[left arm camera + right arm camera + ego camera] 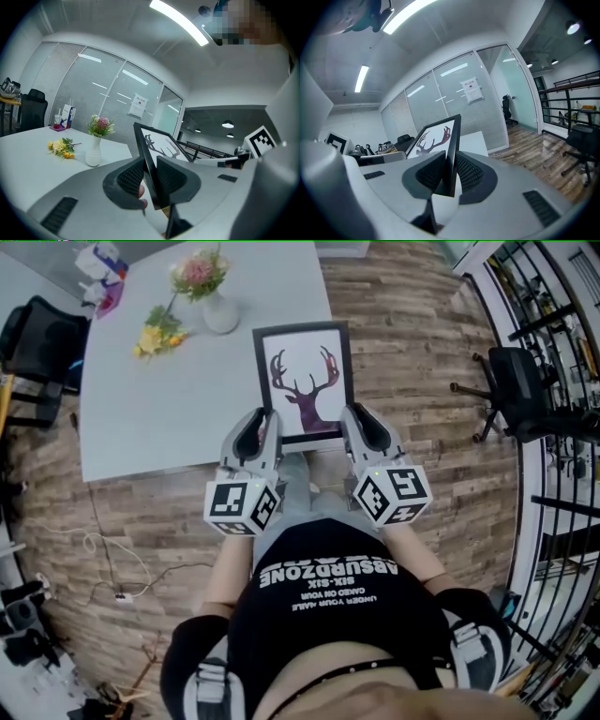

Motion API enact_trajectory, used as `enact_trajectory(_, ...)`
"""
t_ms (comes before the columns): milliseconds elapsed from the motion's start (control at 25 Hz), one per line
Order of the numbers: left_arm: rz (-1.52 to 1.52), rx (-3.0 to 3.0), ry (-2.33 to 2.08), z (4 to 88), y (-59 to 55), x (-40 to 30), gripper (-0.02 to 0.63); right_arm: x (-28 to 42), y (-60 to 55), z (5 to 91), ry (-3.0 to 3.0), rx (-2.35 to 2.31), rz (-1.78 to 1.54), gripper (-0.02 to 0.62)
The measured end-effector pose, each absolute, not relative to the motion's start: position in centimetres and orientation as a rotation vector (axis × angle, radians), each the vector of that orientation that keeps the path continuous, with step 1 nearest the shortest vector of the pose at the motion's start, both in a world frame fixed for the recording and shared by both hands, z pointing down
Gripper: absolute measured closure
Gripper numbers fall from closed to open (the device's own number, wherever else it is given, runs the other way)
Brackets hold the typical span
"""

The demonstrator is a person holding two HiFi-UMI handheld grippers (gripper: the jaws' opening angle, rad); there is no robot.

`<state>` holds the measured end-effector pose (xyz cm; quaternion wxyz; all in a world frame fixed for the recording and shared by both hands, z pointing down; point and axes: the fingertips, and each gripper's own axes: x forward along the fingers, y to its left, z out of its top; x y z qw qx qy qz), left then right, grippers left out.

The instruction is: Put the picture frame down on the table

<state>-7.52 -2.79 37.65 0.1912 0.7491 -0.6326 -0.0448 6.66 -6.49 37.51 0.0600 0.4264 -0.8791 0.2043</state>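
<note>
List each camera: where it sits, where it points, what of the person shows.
Head view: on the person's head, looking steeply down at the black-framed deer picture and white table; shows black shirt, forearms, left claw, right claw.
Left gripper view: on the left claw, looking along its jaws, shut on the frame's left edge, toward a white vase; the right claw's marker cube shows.
Right gripper view: on the right claw, jaws shut on the frame's right edge, facing glass partitions and wooden floor.
Shared: all three show the frame.
</note>
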Motion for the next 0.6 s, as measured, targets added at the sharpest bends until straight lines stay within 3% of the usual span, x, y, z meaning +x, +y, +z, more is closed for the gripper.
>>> enact_trajectory(600, -0.068, 2.06, -1.739, 40.3, -9.4, -8.6, 0.509, 5.5, -13.0, 40.1, -2.6, 1.271, 0.656, 0.511)
